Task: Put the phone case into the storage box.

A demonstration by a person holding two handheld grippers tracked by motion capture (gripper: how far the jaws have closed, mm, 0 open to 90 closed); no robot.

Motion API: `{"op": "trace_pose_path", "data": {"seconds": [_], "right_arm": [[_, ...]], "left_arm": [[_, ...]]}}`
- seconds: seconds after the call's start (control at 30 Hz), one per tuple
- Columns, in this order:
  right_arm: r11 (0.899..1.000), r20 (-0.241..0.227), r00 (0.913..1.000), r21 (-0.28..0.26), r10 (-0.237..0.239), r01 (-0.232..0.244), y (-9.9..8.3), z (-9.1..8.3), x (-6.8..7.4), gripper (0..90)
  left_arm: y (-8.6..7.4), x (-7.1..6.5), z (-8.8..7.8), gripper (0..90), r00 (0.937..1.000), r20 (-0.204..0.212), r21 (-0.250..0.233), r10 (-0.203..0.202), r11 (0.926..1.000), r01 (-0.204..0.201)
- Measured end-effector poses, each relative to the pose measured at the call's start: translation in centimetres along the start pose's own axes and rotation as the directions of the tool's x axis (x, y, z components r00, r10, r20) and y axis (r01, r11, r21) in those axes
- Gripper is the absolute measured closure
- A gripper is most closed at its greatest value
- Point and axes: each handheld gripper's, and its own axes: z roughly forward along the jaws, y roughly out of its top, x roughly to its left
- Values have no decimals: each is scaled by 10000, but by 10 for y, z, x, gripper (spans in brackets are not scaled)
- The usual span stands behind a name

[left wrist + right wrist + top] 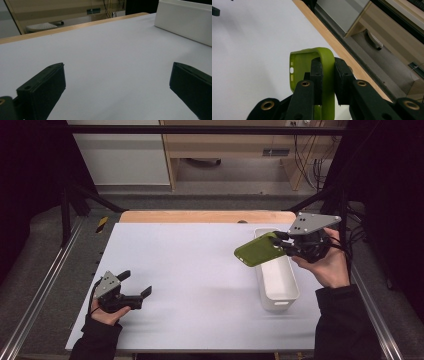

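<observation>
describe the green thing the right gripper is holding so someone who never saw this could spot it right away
Start at the white table sheet, then go to the long white bin on its right side. Held above the bin's far end, clamped in the right gripper, is a phone case. It is the one olive-green, flat, round-cornered thing there.

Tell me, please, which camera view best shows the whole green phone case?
The high view: the green phone case appears nearly whole there, held in the right claw above the white bin. The right gripper view shows one curved end pinched between the jaws.
</observation>
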Motion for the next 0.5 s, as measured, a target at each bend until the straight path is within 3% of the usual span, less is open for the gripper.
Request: {"op": "trace_pose_path", "data": {"seconds": [0.5], "right_arm": [[9987, 660, 9972, 394, -348, 322, 1, -1, -16, 790]], "left_arm": [[-1, -1, 1, 0, 10000, 29, 16, 62, 10000, -62]]}}
